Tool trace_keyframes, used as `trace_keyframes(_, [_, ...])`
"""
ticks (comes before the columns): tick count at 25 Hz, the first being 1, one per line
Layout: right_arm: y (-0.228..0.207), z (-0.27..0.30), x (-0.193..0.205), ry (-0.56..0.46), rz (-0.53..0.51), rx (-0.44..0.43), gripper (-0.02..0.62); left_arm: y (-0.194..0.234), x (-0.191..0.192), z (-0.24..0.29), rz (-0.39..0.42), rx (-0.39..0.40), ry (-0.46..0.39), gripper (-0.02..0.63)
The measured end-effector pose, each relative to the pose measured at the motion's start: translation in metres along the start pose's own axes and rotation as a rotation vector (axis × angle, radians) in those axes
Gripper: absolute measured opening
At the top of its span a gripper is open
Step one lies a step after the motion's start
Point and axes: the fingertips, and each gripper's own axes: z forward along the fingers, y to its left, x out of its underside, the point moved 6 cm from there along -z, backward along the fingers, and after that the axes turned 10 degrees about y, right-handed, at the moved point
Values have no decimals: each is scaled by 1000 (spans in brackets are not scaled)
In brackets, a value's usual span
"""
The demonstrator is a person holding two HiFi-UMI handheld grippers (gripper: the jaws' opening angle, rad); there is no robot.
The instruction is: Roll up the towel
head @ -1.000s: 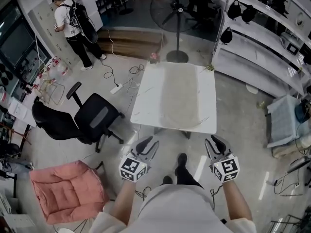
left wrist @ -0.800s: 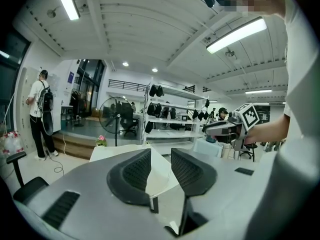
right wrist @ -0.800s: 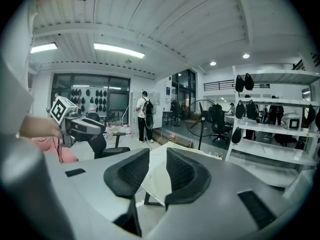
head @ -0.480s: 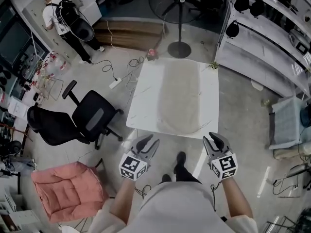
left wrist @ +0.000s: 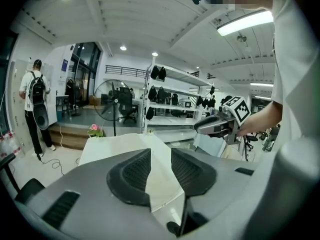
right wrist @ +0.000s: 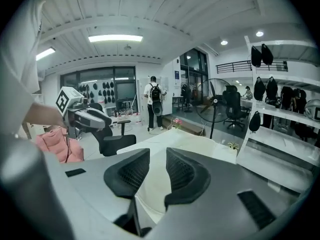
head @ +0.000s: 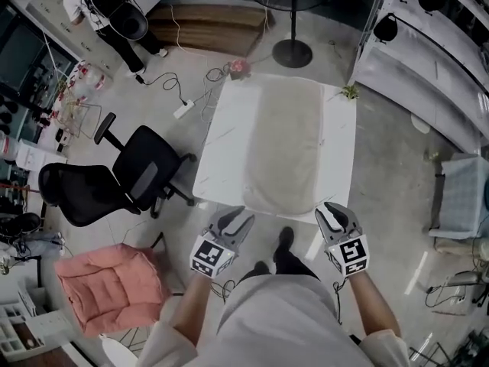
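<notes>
Right in front of me the person is standing at the near edge of the white table (head: 226, 151), a gripper in each hand, both pointing forward and slightly downward. The left gripper (head: 235, 221) is hovering just off the near edge, towards the near left corner. Its jaws are standing apart with nothing between them, only the table showing through the gap. The right gripper (head: 334, 213) is hanging level with it towards the near right corner. Its jaws are also spread and empty, though they have just been easing a little closer together. Neither tool is touching the cloth.

The beige towel (head: 287, 140) is lying flat and unrolled, running lengthwise down the middle of the table. Its near end is reaching the near edge between the two grippers and its far end is stopping close to the far edge. Bare white top is showing along both long sides.

Off the table's left edge a black office chair (head: 143, 176) is sitting on the floor, and a pink cushion (head: 111, 287) is lying nearer to me on that side. A small green plant (head: 350, 92) is sitting by the far right corner and pink flowers (head: 238, 67) by the far left corner. Beyond the far edge a fan stand (head: 293, 51) is rising from its round base. Further back on the left, a person with a black backpack (head: 113, 8) is standing.
</notes>
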Motion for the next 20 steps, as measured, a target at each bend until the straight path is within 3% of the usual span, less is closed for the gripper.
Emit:
trace_keyframes(13, [-6, 70, 55, 190, -89, -180, 115, 22, 48, 61, 43, 20, 189, 153])
trace_keyframes(20, [10, 111, 99, 307, -123, -228, 115, 39, 102, 99, 139, 89, 330, 156])
